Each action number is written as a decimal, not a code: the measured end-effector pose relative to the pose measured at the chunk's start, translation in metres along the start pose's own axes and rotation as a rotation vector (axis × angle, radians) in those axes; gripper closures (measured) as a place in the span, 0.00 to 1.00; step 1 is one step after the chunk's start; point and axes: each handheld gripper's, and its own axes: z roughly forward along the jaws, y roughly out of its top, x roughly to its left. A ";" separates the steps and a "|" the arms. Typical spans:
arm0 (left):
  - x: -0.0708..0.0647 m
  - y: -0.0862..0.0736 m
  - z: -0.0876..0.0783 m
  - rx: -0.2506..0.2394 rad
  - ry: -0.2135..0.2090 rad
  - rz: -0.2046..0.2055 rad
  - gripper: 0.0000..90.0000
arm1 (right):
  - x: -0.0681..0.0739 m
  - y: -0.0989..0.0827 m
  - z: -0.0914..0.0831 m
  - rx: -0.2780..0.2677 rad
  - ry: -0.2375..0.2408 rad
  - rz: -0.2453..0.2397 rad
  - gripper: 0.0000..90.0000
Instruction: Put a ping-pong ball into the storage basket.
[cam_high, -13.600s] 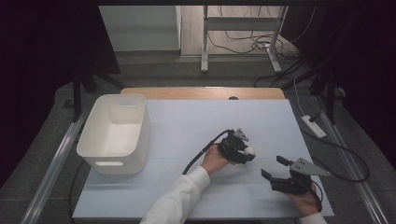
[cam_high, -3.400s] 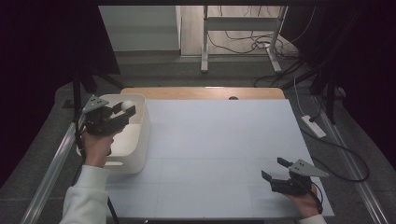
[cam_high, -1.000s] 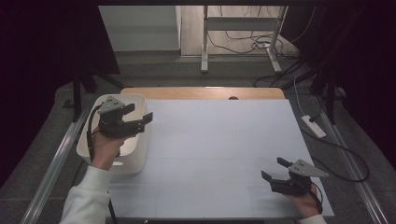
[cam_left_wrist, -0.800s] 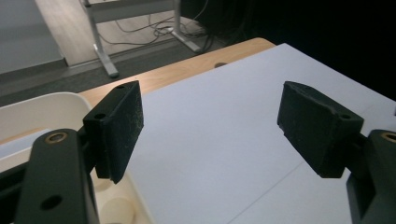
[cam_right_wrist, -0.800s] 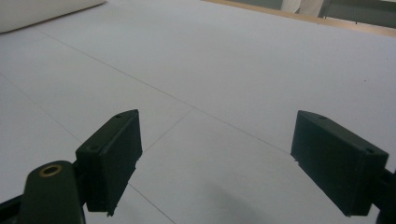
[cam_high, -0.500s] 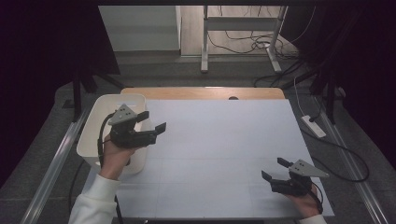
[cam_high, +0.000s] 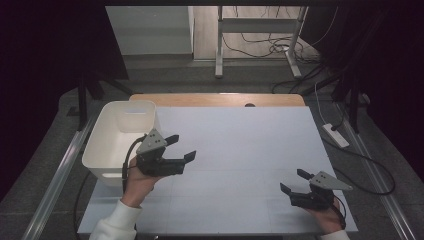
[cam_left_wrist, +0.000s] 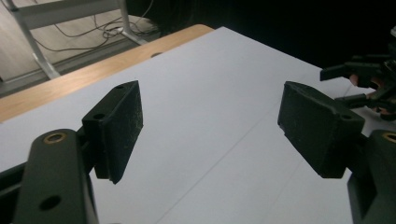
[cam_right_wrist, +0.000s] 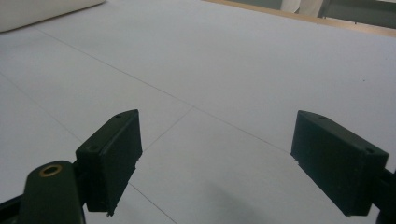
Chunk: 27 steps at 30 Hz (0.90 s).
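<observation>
- When looked down on from the high view: white bin (cam_high: 131, 114) standing upright at the sheet's (cam_high: 240, 145) far corner, nothing seen inside.
  - Left gripper (cam_high: 184, 147) held just beside the bin's near long wall, off it and over the sheet, jaws spread, nothing between them, tips pointing away from the bin.
  - Right gripper (cam_high: 292, 180) well apart from the bin, at the opposite near corner, low over the sheet, jaws likewise spread and empty.
- When followed along the left gripper view: left gripper (cam_left_wrist: 210, 126) with both black pads wide apart, bare sheet in the gap; bin behind the camera; right gripper (cam_left_wrist: 369, 81) farther off, on the side away from the bin.
- When followed along the right gripper view: right gripper (cam_right_wrist: 215, 158) gaping over bare sheet, pinching nothing; a pale strip of the bin (cam_right_wrist: 42, 11) far off at the picture's upper corner.
- As for handling, judged and not seen:
  - Probably light, stiff moulded plastic, smooth and a little slippery, not fragile.
  - Too wide to span wall to wall.
  - Best pinched on the rolled rim, one pad inside and one outside, on the long wall nearest the left gripper, or at the slot in the near short wall.
  - Likely to tilt or skid if pinched at one corner alone.
</observation>
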 end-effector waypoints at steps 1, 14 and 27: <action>-0.002 -0.002 0.001 0.001 -0.005 0.003 0.26 | 0.000 0.000 0.000 0.001 0.000 0.001 0.18; -0.020 -0.031 0.017 0.030 -0.041 0.035 0.25 | 0.001 0.000 0.000 0.000 0.000 0.000 0.18; -0.011 -0.073 0.020 0.070 -0.017 0.014 0.25 | 0.002 0.001 -0.001 -0.002 0.000 0.000 0.18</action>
